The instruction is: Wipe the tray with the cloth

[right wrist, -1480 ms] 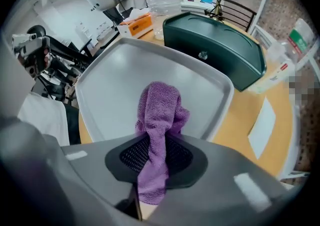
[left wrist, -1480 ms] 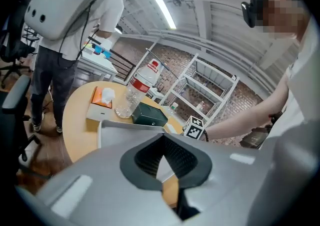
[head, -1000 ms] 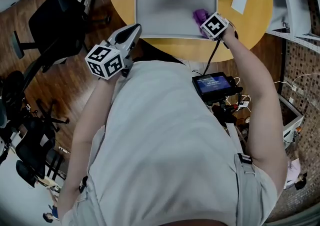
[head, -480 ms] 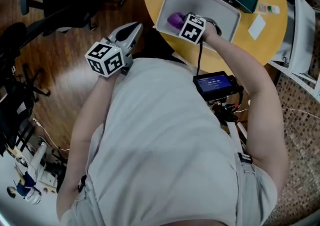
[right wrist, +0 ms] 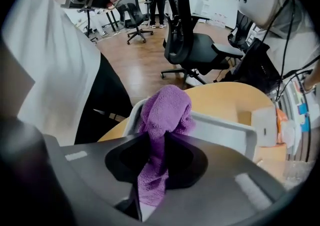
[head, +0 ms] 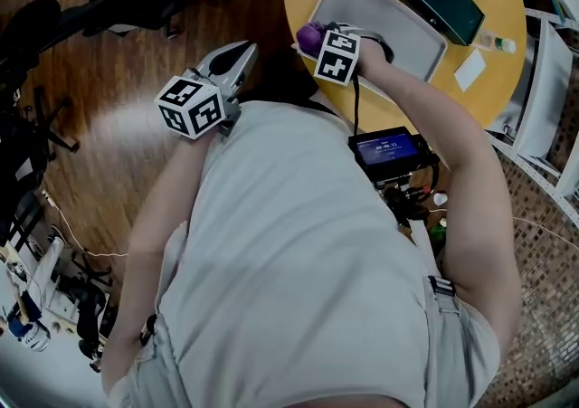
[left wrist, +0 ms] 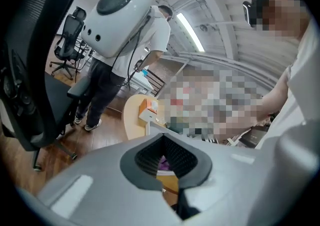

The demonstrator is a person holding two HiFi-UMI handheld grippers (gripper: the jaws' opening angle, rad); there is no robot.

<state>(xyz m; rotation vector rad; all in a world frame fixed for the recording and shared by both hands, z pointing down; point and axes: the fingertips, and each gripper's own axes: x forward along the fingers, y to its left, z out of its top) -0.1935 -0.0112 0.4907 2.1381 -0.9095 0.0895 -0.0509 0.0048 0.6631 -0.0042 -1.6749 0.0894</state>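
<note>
The right claw (right wrist: 157, 142) is clamped on a purple terry cloth (right wrist: 165, 109), which runs up between its two jaws and bunches into a rounded wad beyond the tips. In the head view the right claw (head: 324, 42) points down at the near left corner of a shallow grey rectangular metal tray (head: 407, 35), and the cloth (head: 309, 35) sits at that corner, against the rim. The right gripper view shows the wad lying at the tray's rounded corner wall (right wrist: 225, 131); whether it presses on the tray floor cannot be told.

The tray lies on a round yellow wooden desk (head: 502, 62). Just beyond its far right edge lies a dark green flat rectangular case (head: 443, 4), and a small white card (head: 469, 70) lies to the right of the tray.

The left claw (head: 244, 50) is held off the desk to the left, above the brown wooden floor (head: 109, 126). Its jaws (left wrist: 162, 137) are together, with nothing between them.
</note>
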